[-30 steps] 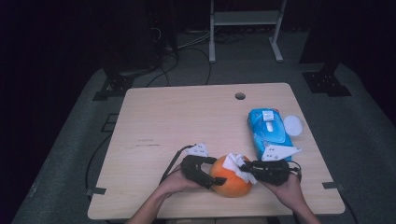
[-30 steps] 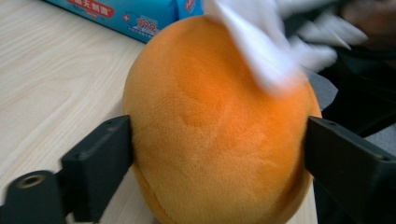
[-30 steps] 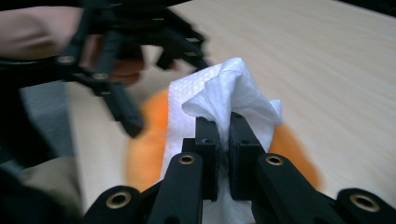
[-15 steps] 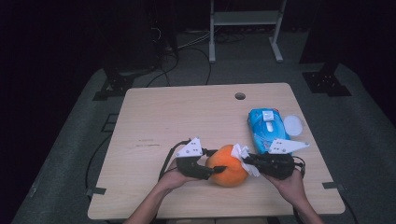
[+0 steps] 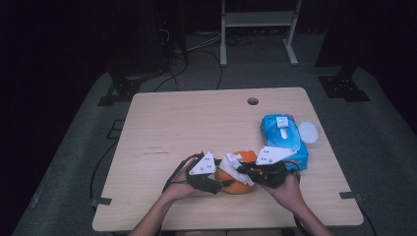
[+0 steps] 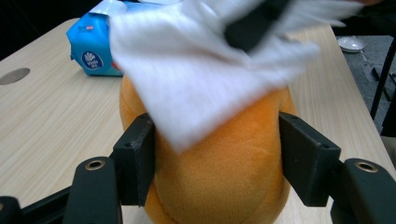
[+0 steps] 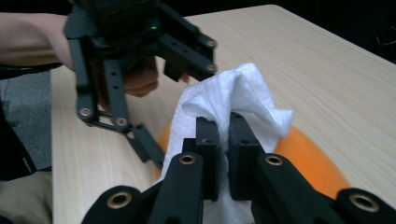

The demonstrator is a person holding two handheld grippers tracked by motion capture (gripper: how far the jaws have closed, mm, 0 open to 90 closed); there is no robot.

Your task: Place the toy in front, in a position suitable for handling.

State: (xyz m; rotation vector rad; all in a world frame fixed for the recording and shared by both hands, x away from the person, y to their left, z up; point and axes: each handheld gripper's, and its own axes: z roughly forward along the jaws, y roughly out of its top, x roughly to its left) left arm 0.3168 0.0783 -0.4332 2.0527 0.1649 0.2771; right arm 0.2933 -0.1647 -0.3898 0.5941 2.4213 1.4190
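— Between our left gripper's point(image 6: 210, 172) jaws sits the orange plush toy point(image 6: 219, 177); both pads touch its flanks, so we are grasping it. Those jaws have just been opening a little, with the toy between them.

— And our right gripper point(image 7: 223, 135)?

— Its jaws are clenched on a white wipe point(image 7: 238, 93), which bunches up above the pads and drapes over the top of the toy point(image 7: 303, 154).

— Where does the toy stand?

— On the worktop point(image 5: 196, 128), near the front edge, between our two hands. From above, the left gripper point(image 5: 216, 183) comes at it from the left and the right gripper point(image 5: 242, 169) from the right, with the wipe point(image 5: 235, 164) lying across its upper side.

— Anything farther out?

— Just behind the right hand point(image 5: 287, 189) lies a blue pack of wipes point(image 5: 281, 135), and beside that a round white lid point(image 5: 308, 132) at the worktop's right edge. A small round hole point(image 5: 253, 101) shows near the far edge.
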